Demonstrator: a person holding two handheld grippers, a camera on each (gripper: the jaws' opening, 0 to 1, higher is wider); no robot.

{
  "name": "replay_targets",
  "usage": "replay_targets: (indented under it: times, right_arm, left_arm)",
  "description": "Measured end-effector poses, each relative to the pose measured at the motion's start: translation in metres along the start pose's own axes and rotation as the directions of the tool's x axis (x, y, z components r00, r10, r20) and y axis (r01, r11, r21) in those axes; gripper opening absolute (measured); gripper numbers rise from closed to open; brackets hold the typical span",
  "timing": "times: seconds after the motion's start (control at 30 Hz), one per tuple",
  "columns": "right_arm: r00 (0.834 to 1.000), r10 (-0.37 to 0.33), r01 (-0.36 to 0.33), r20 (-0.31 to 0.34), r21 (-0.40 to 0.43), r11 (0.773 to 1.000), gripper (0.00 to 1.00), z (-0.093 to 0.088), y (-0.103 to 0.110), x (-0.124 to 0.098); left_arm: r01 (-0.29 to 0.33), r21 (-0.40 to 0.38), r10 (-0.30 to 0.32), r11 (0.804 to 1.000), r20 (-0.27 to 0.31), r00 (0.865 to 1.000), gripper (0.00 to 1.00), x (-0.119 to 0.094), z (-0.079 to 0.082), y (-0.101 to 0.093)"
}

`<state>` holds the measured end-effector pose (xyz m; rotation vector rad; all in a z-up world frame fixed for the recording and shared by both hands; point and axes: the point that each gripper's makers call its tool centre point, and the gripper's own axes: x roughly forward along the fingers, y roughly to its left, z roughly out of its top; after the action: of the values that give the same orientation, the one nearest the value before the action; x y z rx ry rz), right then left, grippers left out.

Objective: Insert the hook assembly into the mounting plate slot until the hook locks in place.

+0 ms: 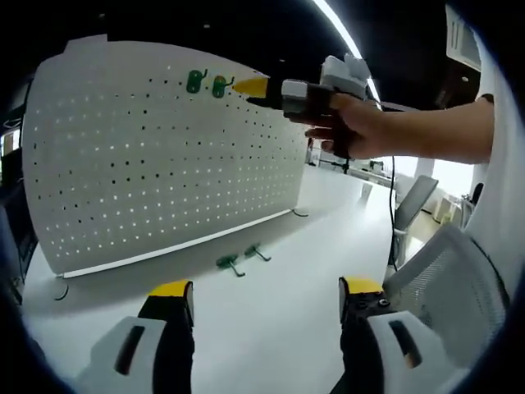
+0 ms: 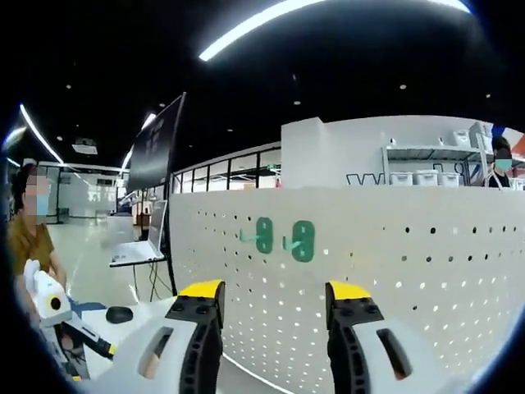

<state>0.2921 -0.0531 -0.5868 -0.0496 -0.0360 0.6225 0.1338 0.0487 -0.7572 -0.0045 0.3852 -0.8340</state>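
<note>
White tabletop [image 1: 271,320] carries an upright pegboard [image 1: 148,164]: two green hooks [image 2: 283,240] hang high on it, two more [image 1: 239,258] lie at its foot. Both tools, left tool [image 1: 267,300] and right tool [image 2: 273,305], gape empty; grasp one fallen hook squarely by its plate.

Mesh chair [image 1: 459,287] at tabletop [image 1: 271,320] edge, 2nd chair [image 1: 413,201] beyond it. Far side of tabletop: open laptop [image 2: 143,238] on small stand, black mouse [image 2: 119,313] nearer. Shelf w/ white bins [image 2: 426,174] behind, dark screen [image 2: 156,144] above laptop. Ceiling light strip [image 2: 271,16] overhead.
</note>
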Motion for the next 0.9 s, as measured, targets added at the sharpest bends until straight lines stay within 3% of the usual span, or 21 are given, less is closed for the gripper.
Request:
replay_targets:
  times: [0.5,0.9]
  right_arm:
    - [0.997,0.043,-0.044,-0.059,-0.004,0.999,0.52,-0.031,0.011,-0.037]
    - [0.995,0.037,-0.036,-0.094,0.012,0.999,0.54,-0.050,0.009,-0.065]
  left_arm:
    - [-0.003,-0.010,0.003,1.000,0.006,1.000,0.75,0.000,0.001,0.001]
    - [-0.002,-0.013,0.002,1.000,0.013,1.000,0.75,-0.001,0.003,0.001]
